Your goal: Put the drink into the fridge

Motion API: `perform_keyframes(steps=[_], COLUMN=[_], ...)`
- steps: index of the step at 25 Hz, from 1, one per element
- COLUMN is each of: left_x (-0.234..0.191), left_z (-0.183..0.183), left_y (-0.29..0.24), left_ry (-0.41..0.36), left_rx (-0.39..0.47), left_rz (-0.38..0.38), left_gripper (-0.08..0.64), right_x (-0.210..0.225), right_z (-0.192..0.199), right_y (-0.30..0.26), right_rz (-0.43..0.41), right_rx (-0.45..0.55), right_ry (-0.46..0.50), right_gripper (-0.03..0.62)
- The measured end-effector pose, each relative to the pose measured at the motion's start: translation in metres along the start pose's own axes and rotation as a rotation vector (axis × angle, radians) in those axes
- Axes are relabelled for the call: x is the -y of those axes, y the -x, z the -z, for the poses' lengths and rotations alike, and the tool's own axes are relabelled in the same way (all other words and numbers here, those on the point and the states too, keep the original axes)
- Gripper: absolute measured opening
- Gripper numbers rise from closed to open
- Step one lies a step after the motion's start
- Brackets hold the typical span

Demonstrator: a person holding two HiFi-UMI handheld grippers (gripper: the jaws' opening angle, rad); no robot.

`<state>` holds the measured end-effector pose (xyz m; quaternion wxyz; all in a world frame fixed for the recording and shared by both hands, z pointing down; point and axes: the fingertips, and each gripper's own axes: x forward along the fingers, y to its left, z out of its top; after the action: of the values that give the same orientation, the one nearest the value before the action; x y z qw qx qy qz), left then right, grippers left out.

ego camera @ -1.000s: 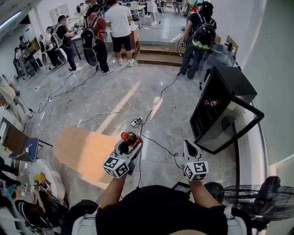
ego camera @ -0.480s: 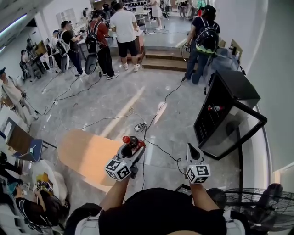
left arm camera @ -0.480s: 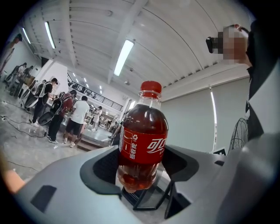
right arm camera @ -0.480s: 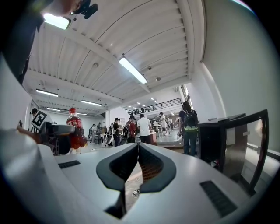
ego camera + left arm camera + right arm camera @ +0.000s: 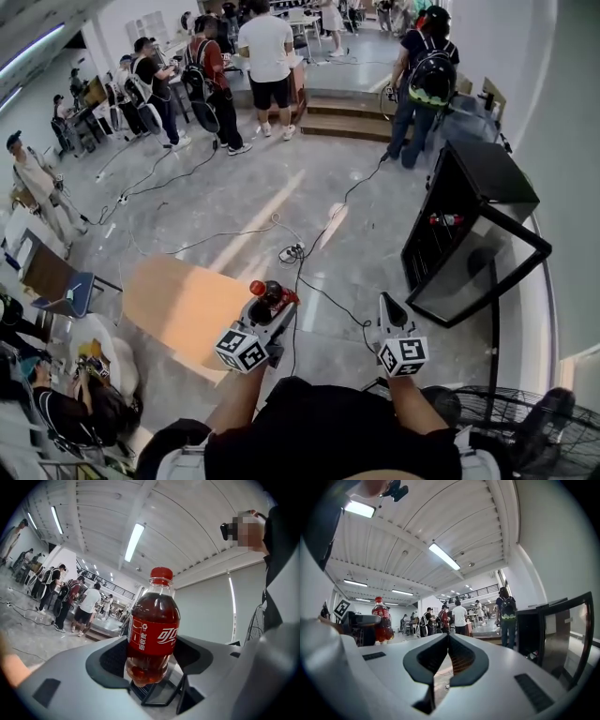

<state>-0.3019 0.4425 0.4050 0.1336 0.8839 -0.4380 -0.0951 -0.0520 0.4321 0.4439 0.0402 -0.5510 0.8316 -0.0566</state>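
The left tongs (image 5: 151, 670) squeeze the drink (image 5: 152, 630), the right tongs (image 5: 447, 654) are pinched together with nothing in them, and the fridge (image 5: 466, 202) is too dark inside to see.

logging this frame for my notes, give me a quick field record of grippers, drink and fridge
left gripper: shut on the drink bottle
drink bottle: red cap and label, dark liquid, upright between the jaws
right gripper: jaws together, nothing between them
fridge: black, on the floor ahead to the person's right
fridge door: glass, swung open
inside fridge: something red on a shelf, too small to identify
wooden table: below and left of the left gripper
task state: drink not yet in the fridge
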Motion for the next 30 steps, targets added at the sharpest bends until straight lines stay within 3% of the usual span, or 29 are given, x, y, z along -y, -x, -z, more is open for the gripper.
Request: perform_keyframes(steps=[7, 14, 22, 30], left_x=[0.000, -0.021, -0.074, -0.134], left_z=[0.010, 0.018, 0.009, -0.015], left_y=[-0.002, -0.039, -0.107, -0.187], left_ry=[-0.013, -0.011, -0.106, -0.105], left_rx=[-0.020, -0.021, -0.029, -0.038], left_rz=[-0.021, -0.023, -0.097, -0.078], left_gripper=[0.314, 0.314, 0.314, 0.314], right_x=[0.016, 0.037, 0.082, 0.108], right_z=[-0.001, 0.001, -0.004, -0.024], right_y=[0.008, -0.021, -0.085, -0.177], right_rz=[0.009, 0.010, 0.091, 0.105], right_rx=[0.044, 0.046, 0.006, -0.014], right_ry=[0.004, 0.007, 0.050, 0.050], right_gripper=[0.021, 0.021, 0.021, 0.021])
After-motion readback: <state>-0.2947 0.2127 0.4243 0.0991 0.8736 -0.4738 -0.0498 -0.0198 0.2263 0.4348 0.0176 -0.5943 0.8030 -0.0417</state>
